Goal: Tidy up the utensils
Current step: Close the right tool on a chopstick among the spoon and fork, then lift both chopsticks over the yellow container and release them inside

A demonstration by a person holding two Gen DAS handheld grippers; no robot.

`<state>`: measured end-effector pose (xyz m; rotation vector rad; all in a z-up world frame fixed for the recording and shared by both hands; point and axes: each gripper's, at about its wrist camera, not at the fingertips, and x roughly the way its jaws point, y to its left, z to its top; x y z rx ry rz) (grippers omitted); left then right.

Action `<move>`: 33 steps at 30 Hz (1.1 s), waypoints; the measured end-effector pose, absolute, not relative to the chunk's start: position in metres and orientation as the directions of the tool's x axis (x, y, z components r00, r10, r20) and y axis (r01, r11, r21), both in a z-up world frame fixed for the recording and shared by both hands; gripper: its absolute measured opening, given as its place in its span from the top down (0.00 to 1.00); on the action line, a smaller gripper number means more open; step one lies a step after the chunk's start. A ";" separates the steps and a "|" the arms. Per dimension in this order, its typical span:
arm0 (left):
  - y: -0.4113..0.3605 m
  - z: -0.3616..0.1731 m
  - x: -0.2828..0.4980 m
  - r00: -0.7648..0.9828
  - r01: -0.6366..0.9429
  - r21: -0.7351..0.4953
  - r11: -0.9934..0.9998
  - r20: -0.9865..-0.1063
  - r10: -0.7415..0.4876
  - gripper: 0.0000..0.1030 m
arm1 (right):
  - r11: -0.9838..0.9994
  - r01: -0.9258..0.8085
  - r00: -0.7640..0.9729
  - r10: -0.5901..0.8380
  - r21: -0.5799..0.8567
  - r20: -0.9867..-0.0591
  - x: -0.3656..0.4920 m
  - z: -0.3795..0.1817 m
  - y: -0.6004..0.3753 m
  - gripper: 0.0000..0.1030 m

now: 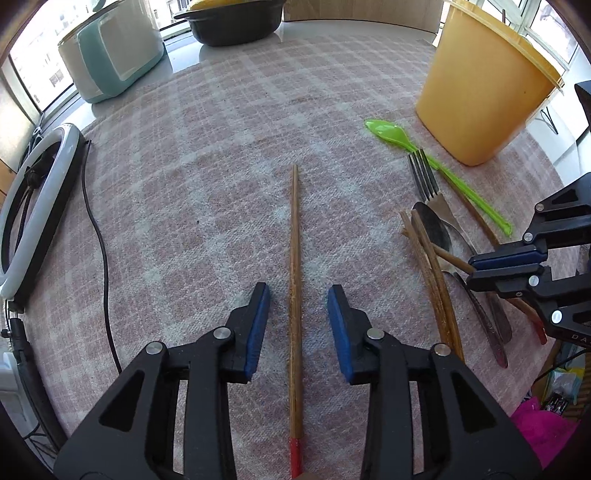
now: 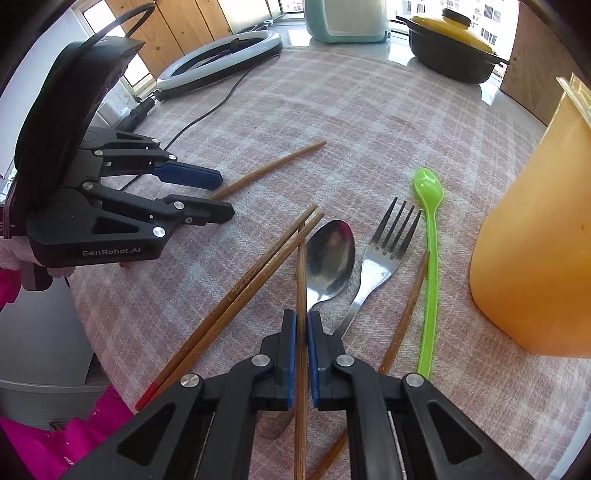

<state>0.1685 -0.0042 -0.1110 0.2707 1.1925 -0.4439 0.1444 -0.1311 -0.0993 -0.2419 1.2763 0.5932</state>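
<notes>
My left gripper [image 1: 298, 299] is open, its jaws on either side of a lone wooden chopstick [image 1: 294, 258] lying on the checked cloth. It also shows in the right wrist view [image 2: 221, 195]. My right gripper [image 2: 302, 321] is shut on a wooden chopstick [image 2: 301, 266] among the utensil pile. In that pile lie a pair of chopsticks [image 2: 240, 295], a steel spoon [image 2: 330, 254], a steel fork [image 2: 384, 251], a green plastic spoon [image 2: 430, 240] and another chopstick [image 2: 406, 310]. A tall yellow container [image 2: 535, 236] stands right of the pile.
A ring light [image 1: 33, 206] with its black cable [image 1: 99, 236] lies at the left. A teal appliance [image 1: 110, 51] and a black pot with a yellow lid [image 1: 232, 22] stand at the back. Pink fabric [image 1: 543, 432] hangs past the table's near edge.
</notes>
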 end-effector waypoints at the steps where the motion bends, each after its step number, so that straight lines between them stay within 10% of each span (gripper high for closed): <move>1: -0.006 -0.111 0.172 0.302 0.463 -0.032 0.886 -0.934 -0.192 0.84 | 0.828 -0.541 0.171 0.280 0.148 -0.945 0.144 -0.099 -0.131 0.97; 2: -0.004 -0.111 0.175 0.296 0.452 -0.049 0.890 -0.934 -0.201 0.96 | 0.829 -0.540 0.176 0.278 0.143 -0.944 0.144 -0.098 -0.132 0.97; 33: 0.016 0.019 0.146 0.570 0.423 -0.191 0.886 -0.703 -0.424 0.96 | 0.879 -0.448 0.507 0.399 0.162 -0.764 0.142 0.013 -0.186 0.97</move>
